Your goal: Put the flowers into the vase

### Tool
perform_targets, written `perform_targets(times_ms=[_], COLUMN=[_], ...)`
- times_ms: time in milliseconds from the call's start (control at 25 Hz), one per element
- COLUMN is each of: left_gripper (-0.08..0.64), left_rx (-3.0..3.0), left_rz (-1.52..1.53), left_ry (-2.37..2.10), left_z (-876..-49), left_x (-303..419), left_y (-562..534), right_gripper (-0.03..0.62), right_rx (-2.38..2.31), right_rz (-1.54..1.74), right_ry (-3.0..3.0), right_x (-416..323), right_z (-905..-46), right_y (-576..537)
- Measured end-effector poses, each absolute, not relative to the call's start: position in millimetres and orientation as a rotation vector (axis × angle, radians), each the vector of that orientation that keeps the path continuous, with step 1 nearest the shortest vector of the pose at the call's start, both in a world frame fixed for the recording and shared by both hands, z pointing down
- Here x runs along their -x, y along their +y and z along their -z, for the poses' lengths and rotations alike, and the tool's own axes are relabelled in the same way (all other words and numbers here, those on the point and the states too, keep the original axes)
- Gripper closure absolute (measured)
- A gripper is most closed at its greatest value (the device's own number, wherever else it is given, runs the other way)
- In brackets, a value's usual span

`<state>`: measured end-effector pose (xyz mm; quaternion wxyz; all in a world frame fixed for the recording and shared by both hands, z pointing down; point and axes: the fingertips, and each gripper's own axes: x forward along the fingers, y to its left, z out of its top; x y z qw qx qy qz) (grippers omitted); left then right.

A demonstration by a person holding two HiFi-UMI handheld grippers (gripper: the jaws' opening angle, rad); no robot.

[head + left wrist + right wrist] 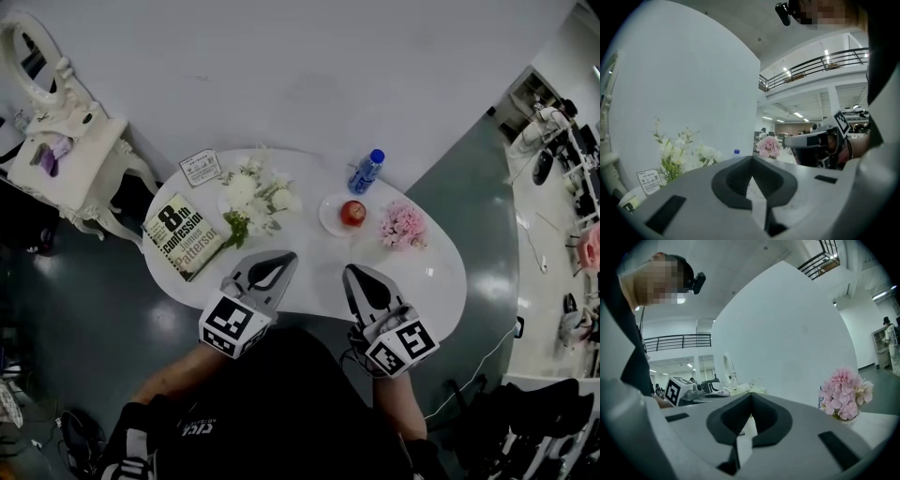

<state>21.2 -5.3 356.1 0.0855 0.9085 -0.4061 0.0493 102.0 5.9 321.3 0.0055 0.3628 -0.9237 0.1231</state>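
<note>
Left gripper (284, 257) and right gripper (355, 271) are both pressed together on nothing, side by side over the near edge of the desk (314, 248). White flowers (251, 197) are just ahead of the left gripper, pink flowers (403, 225) ahead-right of the right gripper, an apple (352, 213) straight ahead of it

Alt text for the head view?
Shut and empty, the left gripper and right gripper hover over a white table bearing white flowers, a book, a card, a bottle, an apple on a plate and pink flowers.
</note>
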Motion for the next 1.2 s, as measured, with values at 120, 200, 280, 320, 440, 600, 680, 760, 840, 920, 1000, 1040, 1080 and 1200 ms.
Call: perform_targets(times_ms=[120,200,280,320,440,600,680,760,840,920,1000,1040,1080,1200], left_gripper=[0.549,0.549,0.549,0.549,0.549,0.549,0.549,0.549,0.549,0.549,0.549,0.549,0.549,0.549], left_rx=[-2.708,-2.700,-2.693,-2.691,-2.689,-2.688,-2.694,-2.691,-2.687,-2.692,-2.693,-2.693,-2.692,-2.691], left_rz=[-0.140,-0.151,-0.161,-0.165,-0.169,-0.176,-0.178,-0.181,-0.180,-0.178,-0.183,-0.185,-0.188,-0.195], left_ry=[-1.235,-1.241,-1.244,-1.246,-1.249,-1.244,-1.256,-1.254,-1.242,-1.235,-1.234,-1.233,-1.233,-1.233], left_z=[-354.4,-356.8,-359.4,-360.3,-361.6,-364.2,-365.5,-364.2,-363.7,-364.5,-365.4,-365.7,-365.9,-366.0], left_x=[-19.2,-17.7,-16.7,-16.4,-16.2,-16.0,-13.6,-13.6,-14.9,-15.2,-15.1,-14.9,-14.6,-13.6], left_y=[-6.8,-7.3,-7.7,-7.8,-7.9,-7.9,-9.7,-10.4,-9.9,-9.7,-9.6,-9.6,-9.8,-10.0], right_gripper=[0.568,0.568,0.569,0.569,0.569,0.569,0.569,0.569,0.569,0.569,0.569,0.569,0.569,0.569], right_rx=[-1.145,-1.145,-1.137,-1.133,-1.127,-1.130,-1.132,-1.133,-1.135,-1.139,-1.142,-1.144,-1.145,-1.148], right_rz=[-0.361,-0.366,-0.368,-0.366,-0.363,-0.367,-0.368,-0.371,-0.372,-0.370,-0.367,-0.366,-0.365,-0.365], right_ry=[-2.879,-2.874,-2.867,-2.865,-2.865,-2.867,-2.867,-2.864,-2.862,-2.861,-2.860,-2.859,-2.859,-2.858], right_x=[-101.8,-102.2,-102.2,-101.9,-101.8,-102.1,-102.1,-102.2,-102.3,-102.4,-102.4,-102.3,-102.2,-102.0], right_z=[-324.6,-328.4,-331.9,-333.0,-334.4,-334.8,-335.3,-336.5,-337.1,-336.7,-336.6,-336.5,-336.5,-336.5], right_y=[6.6,5.8,5.6,5.8,6.0,4.4,3.8,3.7,4.2,4.5,4.6,4.4,4.2,3.5])
